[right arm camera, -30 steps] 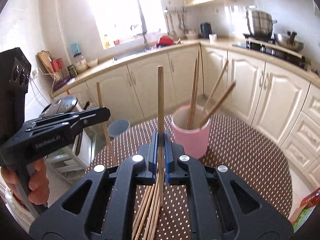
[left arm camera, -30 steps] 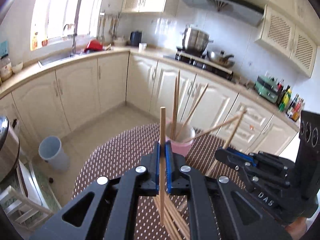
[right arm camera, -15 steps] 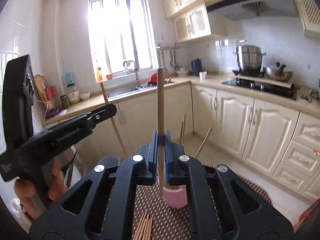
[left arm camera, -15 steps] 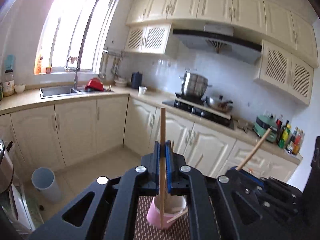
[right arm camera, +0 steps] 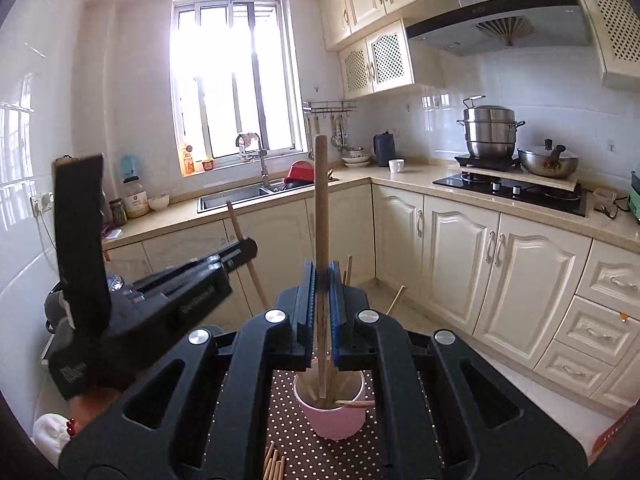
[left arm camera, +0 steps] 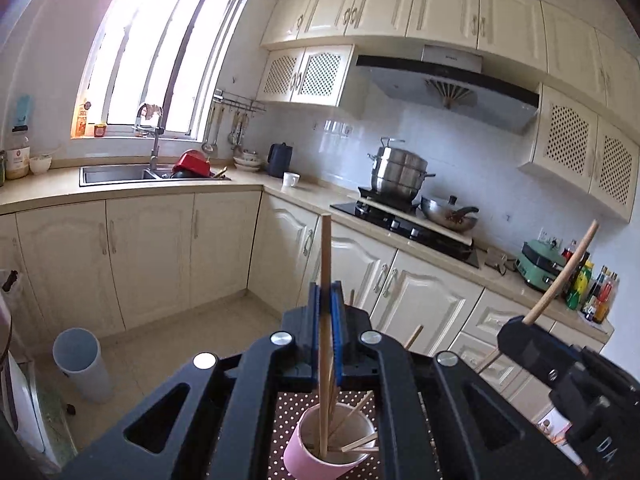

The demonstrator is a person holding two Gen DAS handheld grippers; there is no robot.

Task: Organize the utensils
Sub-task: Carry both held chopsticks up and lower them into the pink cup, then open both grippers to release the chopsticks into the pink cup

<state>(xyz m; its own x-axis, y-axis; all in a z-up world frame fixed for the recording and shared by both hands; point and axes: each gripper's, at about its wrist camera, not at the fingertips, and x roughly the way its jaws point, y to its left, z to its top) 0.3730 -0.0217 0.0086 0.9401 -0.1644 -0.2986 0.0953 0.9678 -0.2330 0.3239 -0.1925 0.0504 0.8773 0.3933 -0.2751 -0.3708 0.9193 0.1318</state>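
Both my grippers have risen since a second ago, so the kitchen cabinets fill the views and the pink cup (left arm camera: pixel 328 452) now sits low, at 6 o'clock under my jaws. My left gripper (left arm camera: pixel 327 320) is pinched tight on one upright chopstick (left arm camera: pixel 325 264), its lower end hanging over the cup's mouth. My right gripper (right arm camera: pixel 322 300) likewise clamps a second chopstick (right arm camera: pixel 320 200) above the cup. Several chopsticks already lean inside it. Loose chopsticks (right arm camera: pixel 272 462) lie on the dotted tablecloth (right arm camera: pixel 296 440) at 7 o'clock.
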